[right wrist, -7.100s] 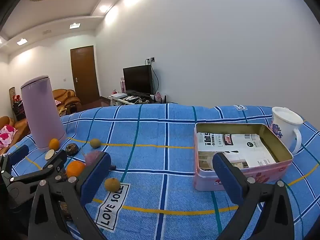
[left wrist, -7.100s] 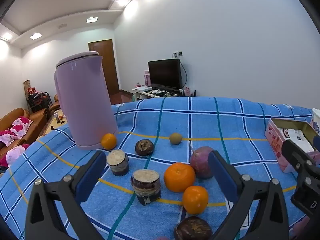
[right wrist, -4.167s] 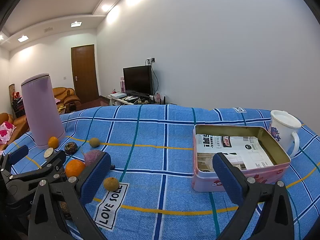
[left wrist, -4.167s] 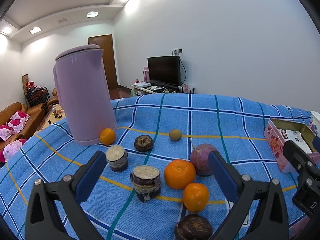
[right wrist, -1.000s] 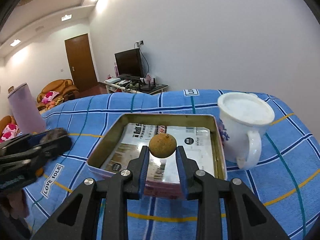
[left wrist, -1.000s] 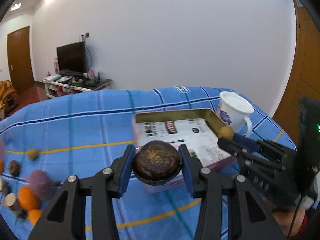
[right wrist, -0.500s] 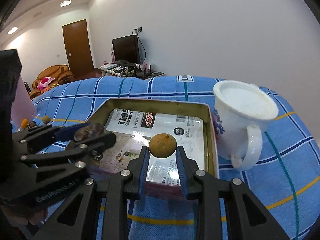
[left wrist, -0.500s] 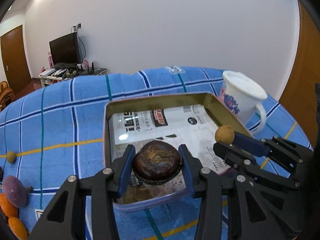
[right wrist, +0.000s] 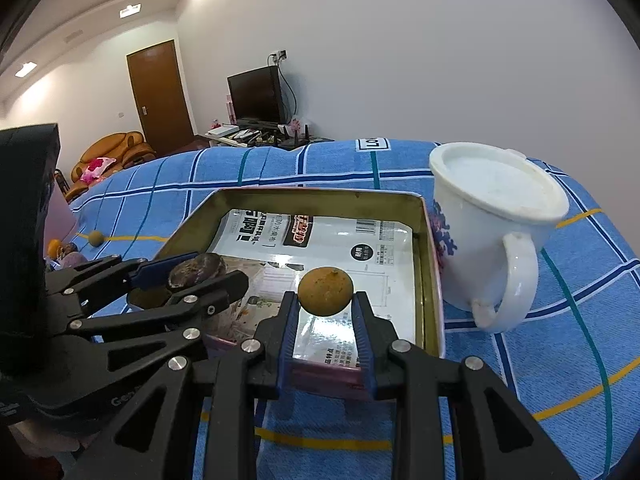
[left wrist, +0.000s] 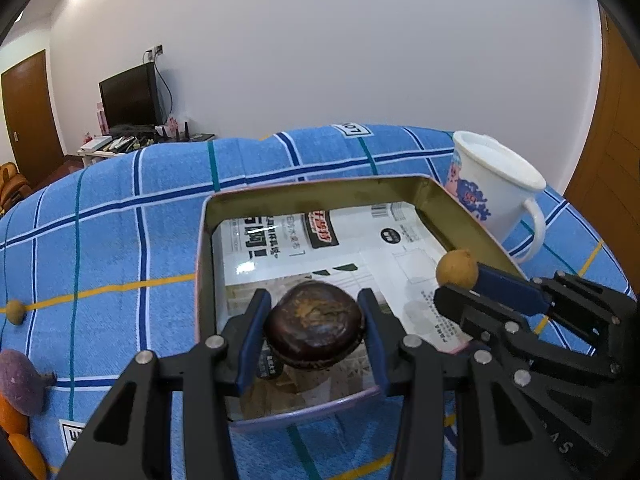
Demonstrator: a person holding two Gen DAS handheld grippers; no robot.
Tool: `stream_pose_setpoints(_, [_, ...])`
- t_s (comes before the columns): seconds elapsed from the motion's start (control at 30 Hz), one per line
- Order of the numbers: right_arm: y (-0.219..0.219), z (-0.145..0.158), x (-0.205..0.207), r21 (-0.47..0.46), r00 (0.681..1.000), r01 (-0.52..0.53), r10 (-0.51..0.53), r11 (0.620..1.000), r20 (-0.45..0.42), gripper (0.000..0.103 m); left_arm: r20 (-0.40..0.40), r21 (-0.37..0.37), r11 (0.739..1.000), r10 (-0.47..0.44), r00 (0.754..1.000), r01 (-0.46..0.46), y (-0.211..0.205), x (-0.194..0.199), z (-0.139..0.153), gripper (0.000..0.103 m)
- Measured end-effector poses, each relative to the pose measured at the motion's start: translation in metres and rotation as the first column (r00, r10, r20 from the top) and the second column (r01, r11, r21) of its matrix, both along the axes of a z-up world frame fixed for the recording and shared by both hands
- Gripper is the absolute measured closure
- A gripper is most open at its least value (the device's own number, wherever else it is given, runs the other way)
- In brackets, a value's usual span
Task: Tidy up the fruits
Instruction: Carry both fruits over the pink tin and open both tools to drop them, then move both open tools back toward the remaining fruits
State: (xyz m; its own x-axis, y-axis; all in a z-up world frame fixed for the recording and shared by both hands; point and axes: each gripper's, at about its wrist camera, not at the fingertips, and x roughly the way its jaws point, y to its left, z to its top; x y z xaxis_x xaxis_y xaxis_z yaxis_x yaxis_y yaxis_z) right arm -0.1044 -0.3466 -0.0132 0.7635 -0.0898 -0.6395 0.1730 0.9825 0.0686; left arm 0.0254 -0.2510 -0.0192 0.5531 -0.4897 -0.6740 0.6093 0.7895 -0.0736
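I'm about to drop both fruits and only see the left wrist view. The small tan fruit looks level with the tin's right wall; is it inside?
Observer: In the right wrist view the tan fruit hangs over the printed packet, well inside the right wall of the tin.
Operator: Is it gripped squarely?
Observer: Yes, the right gripper has one pad pressed on each side of it.

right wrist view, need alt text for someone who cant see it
The right gripper pinches a small tan fruit above an open tin lined with printed packets. At left, the left gripper holds a dark brown fruit over the same tin; a white mug stands beside it.
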Motion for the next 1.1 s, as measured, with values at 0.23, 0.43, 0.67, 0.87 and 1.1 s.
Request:
stream_pose_setpoints(0.23, [-0.006, 0.001, -0.007, 0.053, 1.0, 0.008, -0.009, 0.999, 0.03, 0.073, 0.064, 0.017, 0.999, 0.048, 0.997, -0.049, 0.002, -0.007, 0.005, 0.027])
stream_pose_setpoints(0.43, [-0.017, 0.016, -0.037, 0.115, 0.97, 0.074, -0.098, 0.991, 0.223, 0.055, 0.193, -0.026, 0.995, 0.101, 0.976, -0.097, 0.015, -0.029, 0.02, 0.0])
stream_pose_setpoints(0.67, [-0.004, 0.029, -0.068, 0.07, 0.915, 0.2, -0.212, 0.977, 0.342, 0.036, 0.265, -0.053, 0.99, 0.142, 0.954, -0.133, 0.039, -0.047, 0.028, 0.0])
stream_pose_setpoints(0.87, [0.009, 0.027, -0.081, 0.071, 0.918, 0.236, -0.246, 0.969, 0.31, 0.036, 0.27, -0.086, 0.981, 0.193, 0.943, -0.176, 0.069, -0.057, 0.028, 0.0])
stream_pose_setpoints(1.1, [0.028, 0.028, -0.11, 0.019, 0.92, 0.262, -0.256, 0.965, 0.297, 0.036, 0.257, -0.111, 0.978, 0.198, 0.946, -0.175, 0.109, -0.074, 0.026, 0.0])
